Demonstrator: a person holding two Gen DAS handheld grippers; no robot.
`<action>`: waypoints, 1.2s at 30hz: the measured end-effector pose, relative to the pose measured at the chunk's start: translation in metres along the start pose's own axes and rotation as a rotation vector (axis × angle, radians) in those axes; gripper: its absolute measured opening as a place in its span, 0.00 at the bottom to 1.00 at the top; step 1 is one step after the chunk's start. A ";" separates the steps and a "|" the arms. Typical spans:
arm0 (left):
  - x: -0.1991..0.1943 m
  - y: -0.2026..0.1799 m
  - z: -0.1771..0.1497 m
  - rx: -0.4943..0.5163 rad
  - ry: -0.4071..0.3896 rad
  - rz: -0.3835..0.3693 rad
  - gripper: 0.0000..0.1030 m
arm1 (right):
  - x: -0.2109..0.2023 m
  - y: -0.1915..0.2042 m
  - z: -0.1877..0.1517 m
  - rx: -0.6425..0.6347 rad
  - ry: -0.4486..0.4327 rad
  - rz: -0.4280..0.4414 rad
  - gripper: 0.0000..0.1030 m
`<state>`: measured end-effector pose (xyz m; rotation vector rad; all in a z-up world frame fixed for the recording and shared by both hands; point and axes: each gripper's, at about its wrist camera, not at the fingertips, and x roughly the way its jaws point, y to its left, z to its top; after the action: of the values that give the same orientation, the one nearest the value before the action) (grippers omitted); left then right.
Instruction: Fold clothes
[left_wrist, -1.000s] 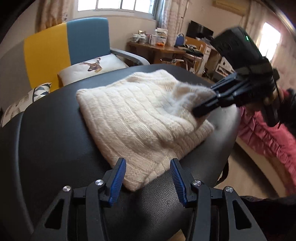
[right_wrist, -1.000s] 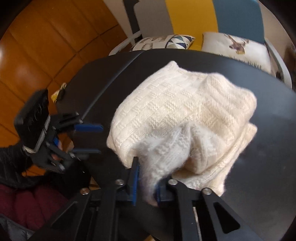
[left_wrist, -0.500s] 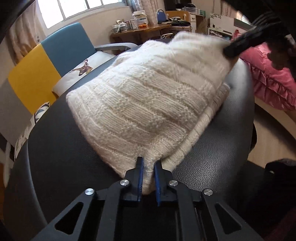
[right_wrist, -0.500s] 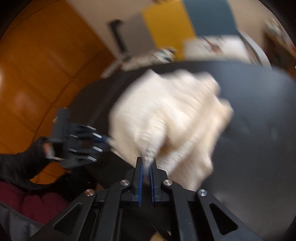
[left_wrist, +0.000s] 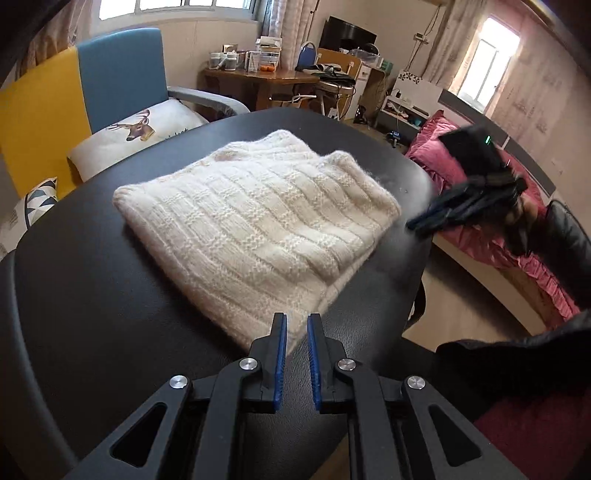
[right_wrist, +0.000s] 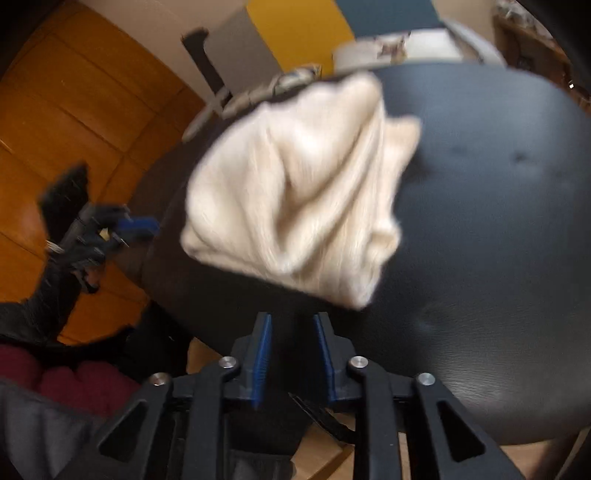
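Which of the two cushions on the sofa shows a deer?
The white cushion against the blue backrest section; the other cushion, farther left, has a triangle pattern.

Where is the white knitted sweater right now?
The folded cream sweater lies on the black table, just ahead of the left gripper; the right gripper is off its right edge.

My left tool (left_wrist: 294, 354) was black with blue pads (left_wrist: 279, 363) and silver screws (left_wrist: 247, 364); my sleeve (left_wrist: 517, 363) was black.
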<state>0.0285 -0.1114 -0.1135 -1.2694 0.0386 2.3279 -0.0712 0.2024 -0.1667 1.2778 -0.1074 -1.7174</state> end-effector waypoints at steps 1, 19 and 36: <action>0.000 0.002 0.002 -0.012 -0.001 -0.009 0.11 | -0.012 0.002 0.010 0.015 -0.061 0.040 0.30; 0.051 -0.003 0.051 -0.015 -0.064 0.050 0.15 | 0.084 -0.059 0.100 0.364 -0.161 0.207 0.57; 0.077 -0.014 0.031 0.095 0.063 0.017 0.16 | 0.074 0.025 0.135 -0.101 -0.095 -0.375 0.10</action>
<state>-0.0246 -0.0605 -0.1548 -1.2995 0.1791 2.2717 -0.1595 0.0761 -0.1437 1.1954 0.1724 -2.0741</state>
